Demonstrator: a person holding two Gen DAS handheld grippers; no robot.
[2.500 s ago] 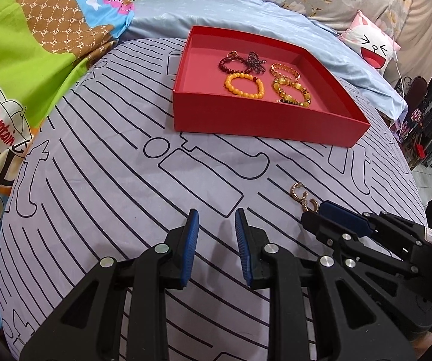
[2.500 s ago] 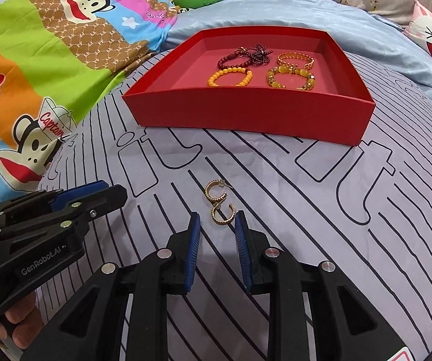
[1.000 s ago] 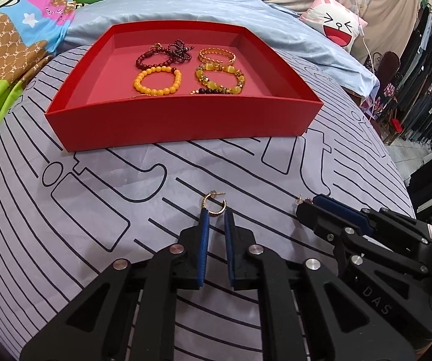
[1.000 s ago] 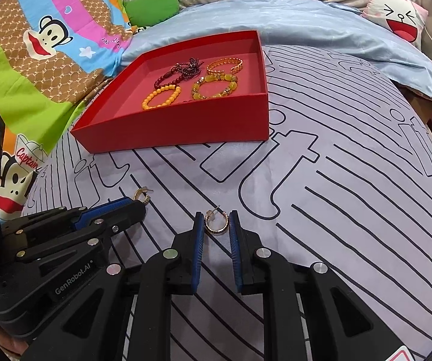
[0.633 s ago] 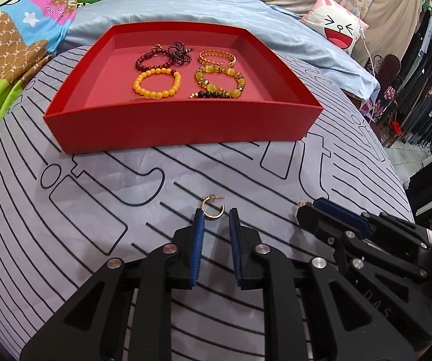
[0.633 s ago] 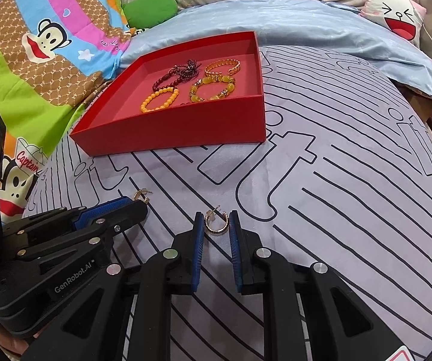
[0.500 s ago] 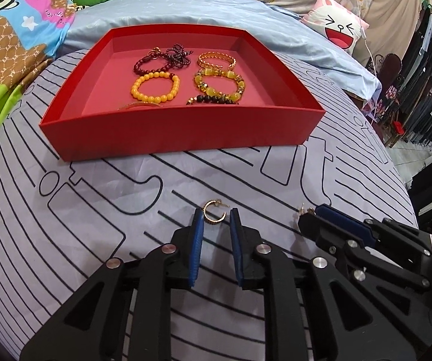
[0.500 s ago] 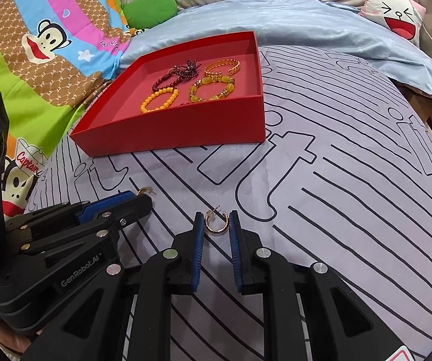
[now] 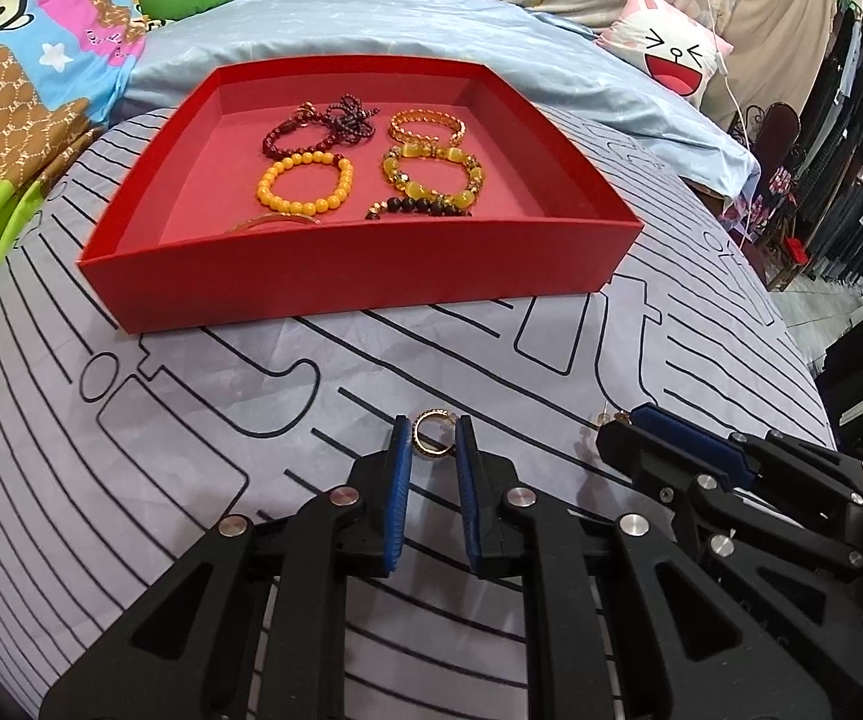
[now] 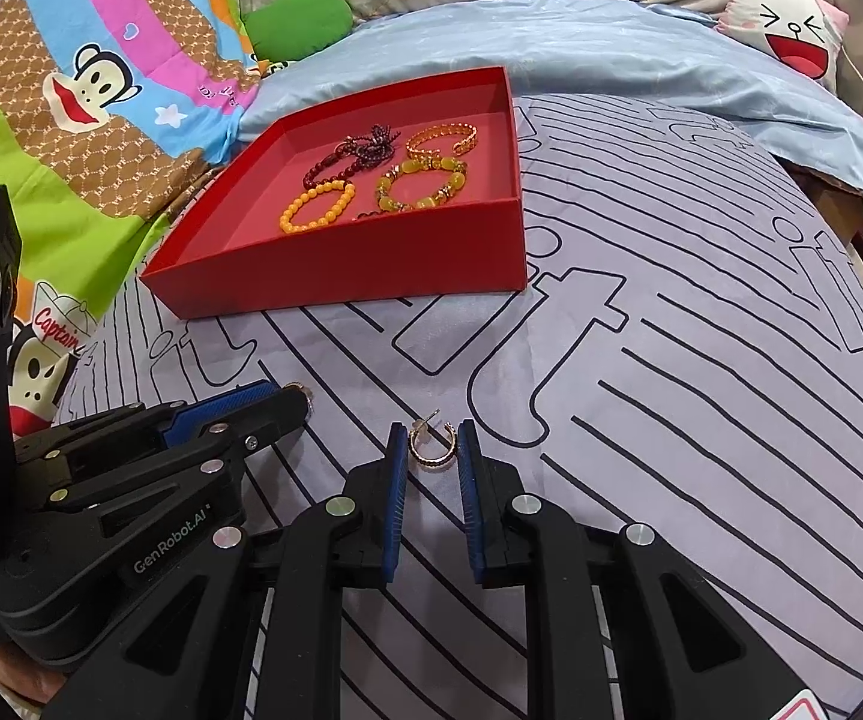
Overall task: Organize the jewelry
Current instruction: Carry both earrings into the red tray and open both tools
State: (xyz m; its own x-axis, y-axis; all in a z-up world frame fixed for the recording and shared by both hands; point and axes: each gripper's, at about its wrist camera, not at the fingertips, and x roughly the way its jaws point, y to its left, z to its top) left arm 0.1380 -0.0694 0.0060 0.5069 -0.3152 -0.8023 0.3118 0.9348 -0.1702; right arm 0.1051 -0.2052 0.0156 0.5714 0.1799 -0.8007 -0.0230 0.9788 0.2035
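Two gold hoop earrings are in my grippers, low over the lined grey sheet. In the left wrist view, the left gripper (image 9: 433, 444) has one hoop earring (image 9: 433, 443) pinched between its blue pads, and its jaws are closing. In the right wrist view, the right gripper (image 10: 431, 450) is shut on the other hoop earring (image 10: 431, 449), post up. Each gripper shows in the other's view: the right gripper (image 9: 623, 429) to the right, the left gripper (image 10: 293, 402) to the left. Beyond them, a red tray (image 9: 341, 276) holds several bead bracelets (image 9: 305, 183).
The grey sheet (image 10: 701, 360) covers a bed. A cartoon monkey blanket (image 10: 71, 96) and a green cushion (image 10: 299, 21) lie far left, a pale blue sheet (image 9: 371, 24) behind the tray, and a cat-face pillow (image 9: 671, 54) at the far right. Clothes racks (image 9: 851, 180) stand past the right edge.
The two earrings once lay together ahead of the right gripper. The left jaws widened and came in around their hoop, which now sits between the pads. The right gripper kept its hold.
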